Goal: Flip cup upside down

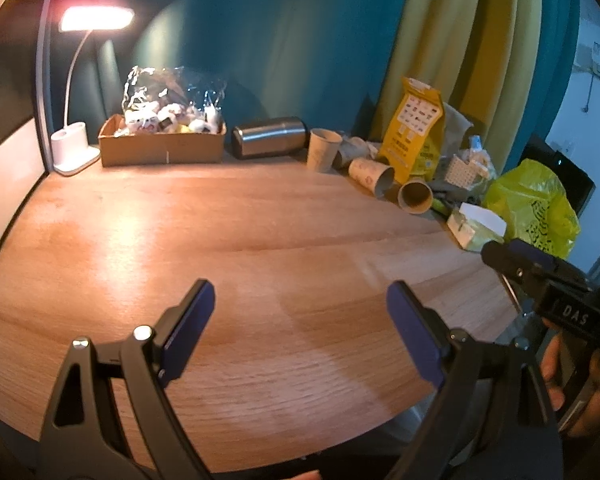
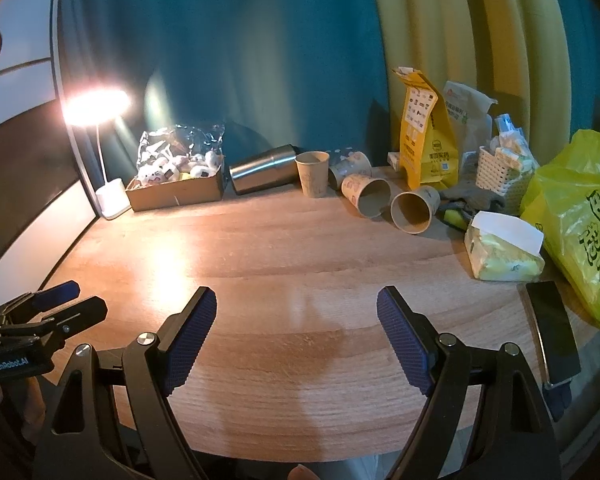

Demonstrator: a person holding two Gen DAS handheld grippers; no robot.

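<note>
An upright brown paper cup [image 1: 321,149] [image 2: 313,173] stands at the back of the wooden table [image 1: 236,240] [image 2: 268,248], mouth up. Beside it several paper cups lie on their sides, among them a printed one [image 1: 370,174] [image 2: 366,194] and a brown one [image 1: 415,196] [image 2: 414,209]. My left gripper [image 1: 300,300] is open and empty, low over the near table. My right gripper [image 2: 296,306] is open and empty, also near the front edge. Each gripper shows in the other's view, the right one [image 1: 516,258] and the left one [image 2: 80,300], far from the cups.
A steel tumbler [image 1: 270,136] [image 2: 263,169] lies by the upright cup. A cardboard box of wrapped items [image 1: 162,142], a lit desk lamp [image 1: 76,136], a yellow bag [image 2: 428,140], a white basket [image 2: 500,174], a tissue pack [image 2: 504,248], a green plastic bag [image 2: 580,216] and a phone [image 2: 552,336] crowd the back and right.
</note>
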